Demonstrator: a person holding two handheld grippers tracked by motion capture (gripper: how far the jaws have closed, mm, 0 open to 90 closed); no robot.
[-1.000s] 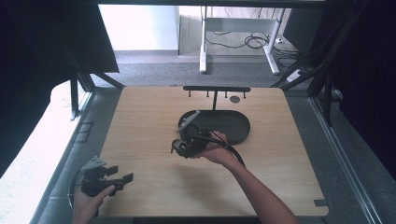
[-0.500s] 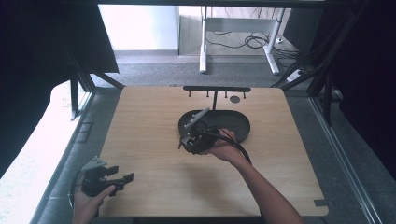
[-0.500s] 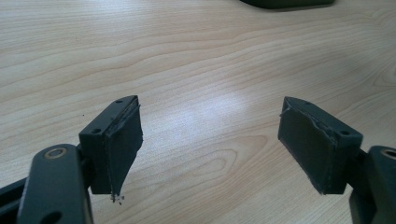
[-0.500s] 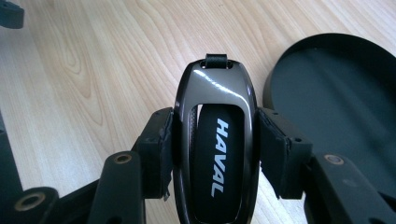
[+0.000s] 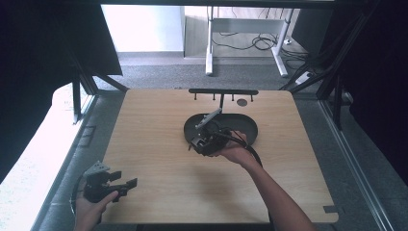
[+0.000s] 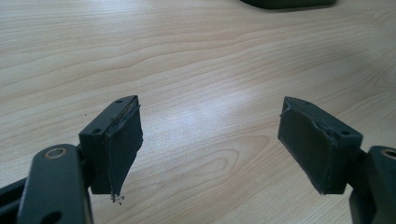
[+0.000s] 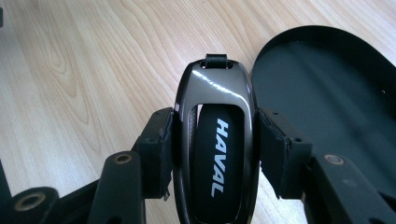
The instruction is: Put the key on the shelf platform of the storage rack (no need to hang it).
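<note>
The key [image 7: 215, 140] is squeezed by its sides in the right gripper [image 7: 215, 144] at the tray's [image 7: 327, 93] left edge, likely for dropping in, while the left gripper [image 6: 210, 140] is kept wide open and empty by the desk's [image 5: 159, 144] near left corner.

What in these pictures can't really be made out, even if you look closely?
- Key fob: its lower end is cut off by the bottom edge of the right gripper view; in the high view the right tongs and the hand cover it.
- Small round thing by the black rack: too small to identify in the high view.
- Black tray: cut off by the top edge of the left gripper view.
</note>
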